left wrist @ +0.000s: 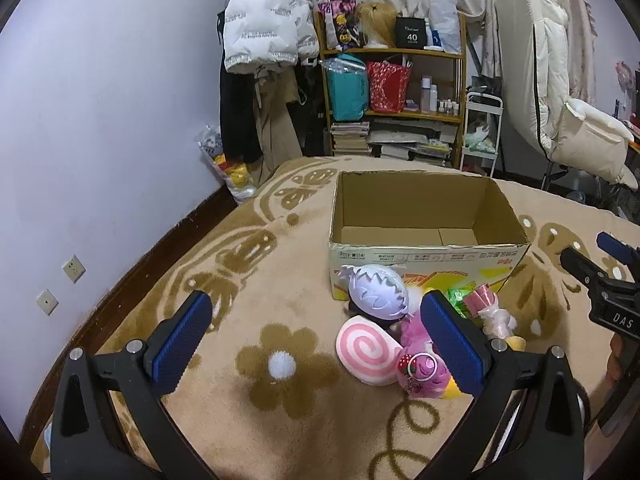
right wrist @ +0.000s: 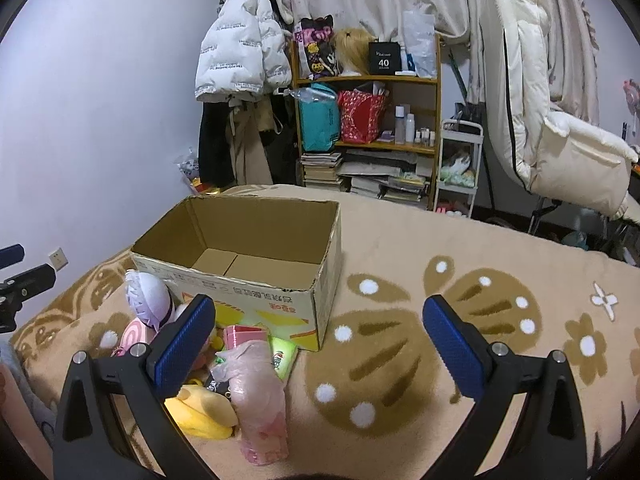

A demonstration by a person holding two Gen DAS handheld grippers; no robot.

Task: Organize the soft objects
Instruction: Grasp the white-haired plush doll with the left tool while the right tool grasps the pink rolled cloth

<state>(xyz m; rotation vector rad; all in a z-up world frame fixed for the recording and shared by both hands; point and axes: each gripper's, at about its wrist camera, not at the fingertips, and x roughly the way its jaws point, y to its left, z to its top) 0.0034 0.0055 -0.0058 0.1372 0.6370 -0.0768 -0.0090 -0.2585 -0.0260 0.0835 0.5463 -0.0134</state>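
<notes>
An open empty cardboard box [left wrist: 424,256] stands on the tan blanket; it also shows in the right wrist view [right wrist: 248,292]. A heap of soft toys lies in front of it: a lilac spiky-haired plush [left wrist: 376,292], a pink swirl cushion [left wrist: 368,350], a magenta plush [left wrist: 420,360], a pink bagged toy [right wrist: 256,392] and a yellow plush [right wrist: 204,412]. My left gripper [left wrist: 316,340] is open and empty, just left of the heap. My right gripper [right wrist: 320,344] is open and empty, just right of the heap.
The bed's blanket [right wrist: 440,360] has brown flower and butterfly patterns. A wall [left wrist: 100,120] runs along the left. Behind the bed stand a cluttered wooden shelf [left wrist: 400,92], hanging coats [left wrist: 264,40], a white cart [left wrist: 482,132] and a white padded chair [left wrist: 560,100].
</notes>
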